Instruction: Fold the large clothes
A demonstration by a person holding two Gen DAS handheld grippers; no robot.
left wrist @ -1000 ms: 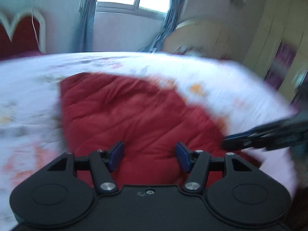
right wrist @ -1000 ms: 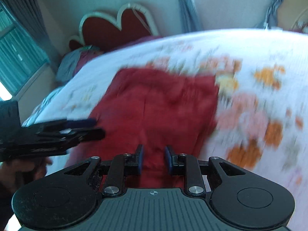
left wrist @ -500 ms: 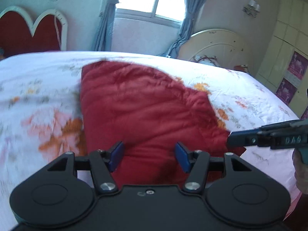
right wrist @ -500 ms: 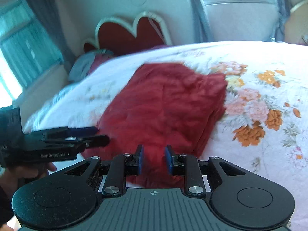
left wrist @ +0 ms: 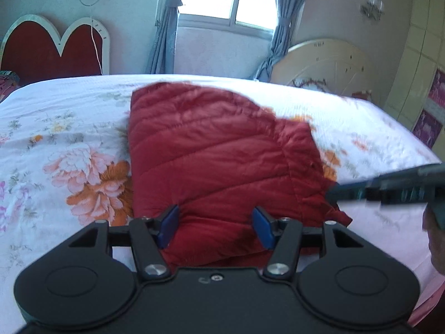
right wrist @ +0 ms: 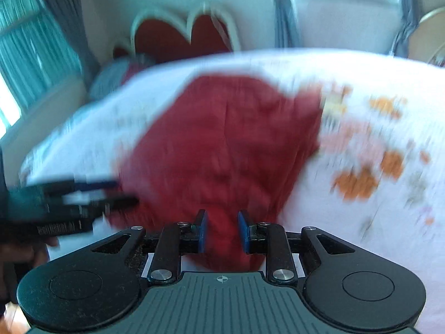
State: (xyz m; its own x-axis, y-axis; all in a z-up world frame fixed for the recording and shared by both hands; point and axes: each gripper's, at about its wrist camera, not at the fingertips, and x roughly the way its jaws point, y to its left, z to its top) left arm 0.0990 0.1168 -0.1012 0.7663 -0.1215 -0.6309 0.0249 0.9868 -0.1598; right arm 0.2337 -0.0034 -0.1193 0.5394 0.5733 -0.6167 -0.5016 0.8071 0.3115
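Note:
A red quilted jacket (left wrist: 217,153) lies folded on the flowered bed sheet (left wrist: 69,144); it also shows, blurred, in the right wrist view (right wrist: 222,144). My left gripper (left wrist: 215,226) is open and empty above the jacket's near edge. My right gripper (right wrist: 221,231) is open with a narrower gap, empty, over the jacket's near corner. Each gripper shows in the other's view: the right one (left wrist: 389,189) at the jacket's right corner, the left one (right wrist: 83,197) at its left edge.
A red heart-shaped headboard (left wrist: 52,47) stands at the head of the bed. A window with grey curtains (left wrist: 230,2) is behind the bed. A cream round board (left wrist: 325,64) and wardrobe doors (left wrist: 417,64) stand to the right.
Both cameras have swung and pulled back, so the jacket sits differently in view. The right gripper's jaws have opened somewhat wider. The jacket itself lies in the same folded shape.

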